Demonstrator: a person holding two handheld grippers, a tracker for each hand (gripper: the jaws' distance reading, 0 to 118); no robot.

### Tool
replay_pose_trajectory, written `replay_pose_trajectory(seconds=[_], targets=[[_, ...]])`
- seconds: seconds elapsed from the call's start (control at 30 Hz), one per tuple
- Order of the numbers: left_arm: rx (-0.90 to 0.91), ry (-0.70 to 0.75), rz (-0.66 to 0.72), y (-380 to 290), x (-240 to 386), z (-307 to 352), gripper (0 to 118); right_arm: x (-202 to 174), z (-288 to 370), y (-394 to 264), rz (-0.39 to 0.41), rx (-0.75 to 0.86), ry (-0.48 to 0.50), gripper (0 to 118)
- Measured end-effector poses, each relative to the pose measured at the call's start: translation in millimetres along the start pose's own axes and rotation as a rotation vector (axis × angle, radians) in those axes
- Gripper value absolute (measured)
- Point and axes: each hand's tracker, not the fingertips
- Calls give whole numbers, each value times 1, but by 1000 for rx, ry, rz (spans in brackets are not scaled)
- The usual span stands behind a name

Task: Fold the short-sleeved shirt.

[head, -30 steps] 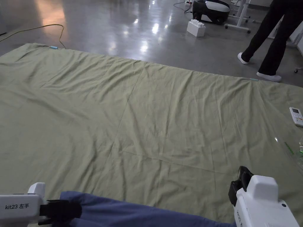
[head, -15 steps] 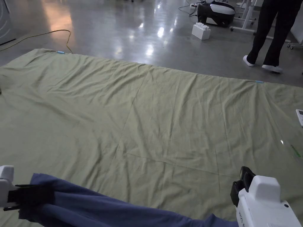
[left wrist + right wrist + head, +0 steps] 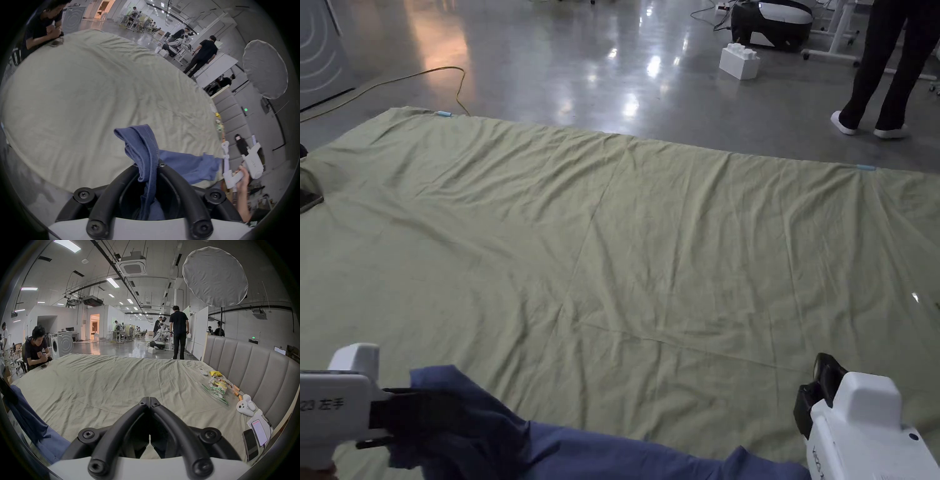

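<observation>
A blue short-sleeved shirt [image 3: 600, 453] lies bunched along the near edge of a green sheet [image 3: 650, 250] spread over a bed. My left gripper [image 3: 425, 409] is shut on a stitched edge of the shirt [image 3: 141, 146]. That edge stands up between the jaws of the left gripper [image 3: 146, 164] in the left gripper view. My right gripper [image 3: 824, 378] hovers at the near right, just past the shirt's other end. In the right gripper view the right gripper [image 3: 149, 400] has its tips touching with nothing between them, and the shirt [image 3: 32, 426] hangs far left.
Along the padded headboard [image 3: 243, 369] on the right lie a remote [image 3: 202, 371], snack bags [image 3: 217, 386], a white plush toy [image 3: 245, 404] and phones [image 3: 258, 433]. A person [image 3: 36, 348] sits at the far left corner. Another person [image 3: 887, 69] stands beyond the far edge.
The left gripper swung left with the shirt's edge, then came back right, a little higher than before. The right gripper has kept its place. The head camera has drifted.
</observation>
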Motion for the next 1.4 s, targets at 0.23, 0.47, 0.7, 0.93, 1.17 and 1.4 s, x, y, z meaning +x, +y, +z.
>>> replay_pose_trajectory(seconds=[0.23,0.47,0.7,0.93,1.17,1.4], targets=[[-70,-69,-13,-23,54,-58,10,10,0,-12,-52,-6,16,1],[-153,55,-40,-47,76,-145,10,30,11,-9,-47,-15,-9,1],[-218,149,-44,-66,84,-192,11,38,7,-17,-44,-36,-41,1],[-225,109,-39,-63,85,-181,26,34,6,-21,-53,-64,-40,1],[-250,64,-41,-60,80,-165,55,26,3,-25,-105,-64,20,1],[-92,-34,46,-36,73,-116,78,34,8,-22,-91,-73,1,1]])
